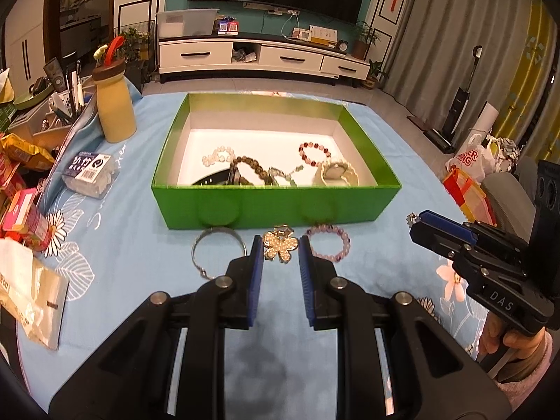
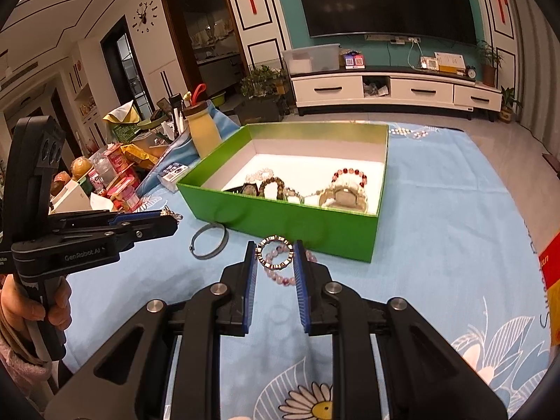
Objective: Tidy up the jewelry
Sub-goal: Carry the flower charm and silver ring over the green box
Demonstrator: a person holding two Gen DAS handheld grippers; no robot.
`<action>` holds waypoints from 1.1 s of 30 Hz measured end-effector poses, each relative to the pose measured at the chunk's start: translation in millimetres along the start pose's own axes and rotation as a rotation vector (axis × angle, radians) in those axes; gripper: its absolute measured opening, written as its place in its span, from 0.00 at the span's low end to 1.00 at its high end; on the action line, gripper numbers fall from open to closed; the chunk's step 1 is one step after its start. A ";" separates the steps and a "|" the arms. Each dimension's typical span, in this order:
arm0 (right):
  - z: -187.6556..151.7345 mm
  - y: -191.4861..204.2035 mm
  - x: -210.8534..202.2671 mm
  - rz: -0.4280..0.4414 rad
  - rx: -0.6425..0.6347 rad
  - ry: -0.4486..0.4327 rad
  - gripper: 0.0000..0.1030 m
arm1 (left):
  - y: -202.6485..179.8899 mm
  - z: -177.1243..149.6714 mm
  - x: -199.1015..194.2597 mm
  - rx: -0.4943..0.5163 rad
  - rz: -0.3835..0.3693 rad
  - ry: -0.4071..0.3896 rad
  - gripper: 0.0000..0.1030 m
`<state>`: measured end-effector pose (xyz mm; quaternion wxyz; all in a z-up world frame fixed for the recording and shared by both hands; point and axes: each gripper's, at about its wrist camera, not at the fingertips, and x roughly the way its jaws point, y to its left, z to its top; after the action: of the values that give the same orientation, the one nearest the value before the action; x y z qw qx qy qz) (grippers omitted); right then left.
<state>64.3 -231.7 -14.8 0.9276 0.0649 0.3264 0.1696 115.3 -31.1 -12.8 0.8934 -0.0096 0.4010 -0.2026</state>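
Pinching a pearl-and-gold butterfly brooch (image 1: 280, 250) near its tips, the left gripper (image 1: 280, 245) stands narrow, clamped on it, above the cloth just in front of the green box (image 1: 276, 206). The R gripper (image 2: 274, 248) is likewise narrow, its pads closed on a small ring-shaped bracelet (image 2: 276, 237) of metallic beads, also just in front of the box's front wall.

Each view fills in the other. The left cam shows the brooch's shape in full, but the R gripper's load only as a small sparkle at its tip, to the right of the box. The R cam shows the metallic bracelet clearly, while the brooch is only a glint at the left gripper's tip, left of the box. A hand (image 1: 504, 339) with a pink sleeve shows on each handle.

On the blue floral cloth, close to the box front: a silver bangle (image 1: 215, 257) and a purple bead bracelet (image 1: 329, 245).

Inside the box: white bead bracelet (image 1: 218, 155), dark bead bracelet (image 1: 250, 166), red bead bracelet (image 1: 313, 152), cream-strapped watch (image 1: 337, 173).

Left of the box: yellow bottle (image 1: 115, 105) and snack packets.
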 end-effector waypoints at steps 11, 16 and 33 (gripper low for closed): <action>29.8 -8.1 9.6 -0.007 -0.015 -0.047 0.20 | 0.6 42.8 10.5 0.015 0.009 -0.043 0.19; 49.6 -14.6 24.6 0.007 -0.006 -0.047 0.20 | 9.6 67.5 27.6 -0.033 0.001 -0.037 0.20; 95.6 -37.9 94.4 0.004 0.066 0.034 0.20 | 28.4 117.1 99.2 -0.047 0.038 0.033 0.20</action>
<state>203.4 -234.3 -4.3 0.9191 0.0931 0.3471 0.1615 268.9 -58.7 -9.2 0.8899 -0.0197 0.4204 -0.1761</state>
